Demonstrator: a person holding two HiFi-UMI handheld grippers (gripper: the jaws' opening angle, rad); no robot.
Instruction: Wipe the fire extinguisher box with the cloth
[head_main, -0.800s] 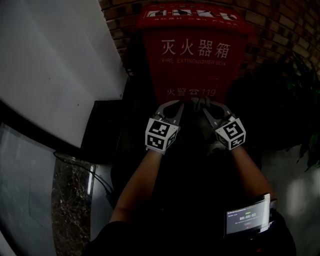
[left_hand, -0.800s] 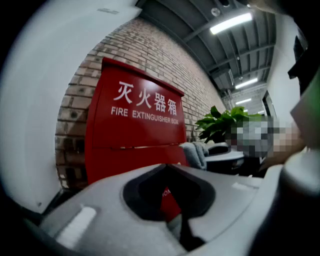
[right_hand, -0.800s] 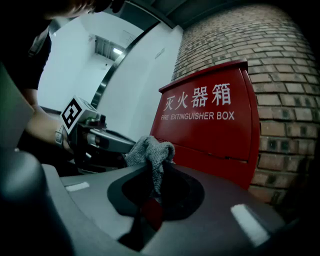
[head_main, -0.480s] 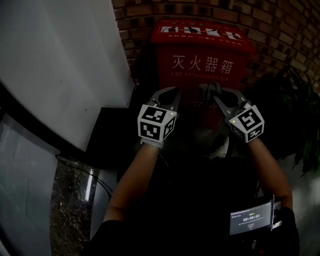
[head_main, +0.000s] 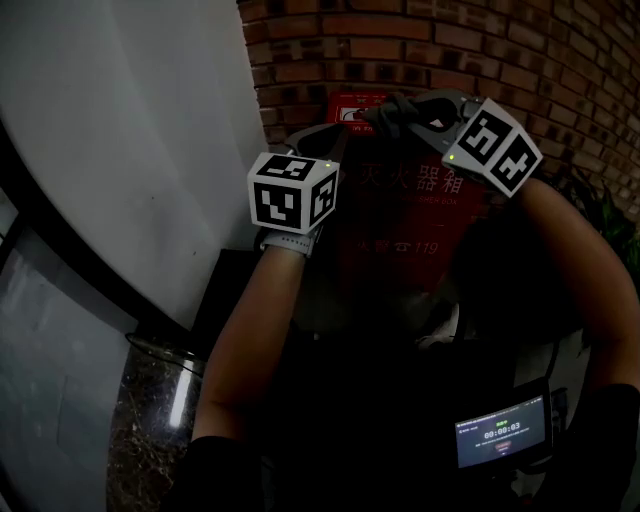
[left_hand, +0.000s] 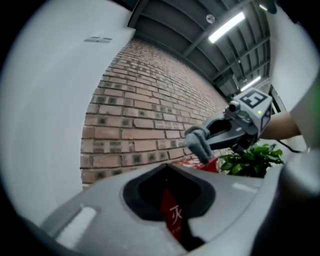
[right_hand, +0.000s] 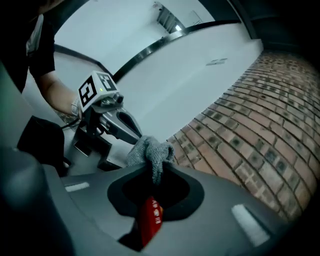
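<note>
Box: the fire extinguisher box (head_main: 400, 235) is standing against the brick wall (head_main: 480, 50); its red front is showing below both arms
Cloth: the grey cloth (right_hand: 150, 152) is bunching at the tip of the right claw (right_hand: 152, 167), which is clamping tight on it, right up by the box's top edge
Just changed: both claws are climbing; half a second ago they were working low on the front by the printed number, now they are up at the lid; I am reading that as the wipe moving on to the top
Left claw: the left claw (left_hand: 167, 166) is riding beside its partner, jaws pressed together on nothing
Head view alone: it is giving the box's whole front and the wrist screen (head_main: 500, 432)
Claw views alone: they are showing the grip itself; the left one is also catching a green plant (left_hand: 250, 160) beyond the box
</note>
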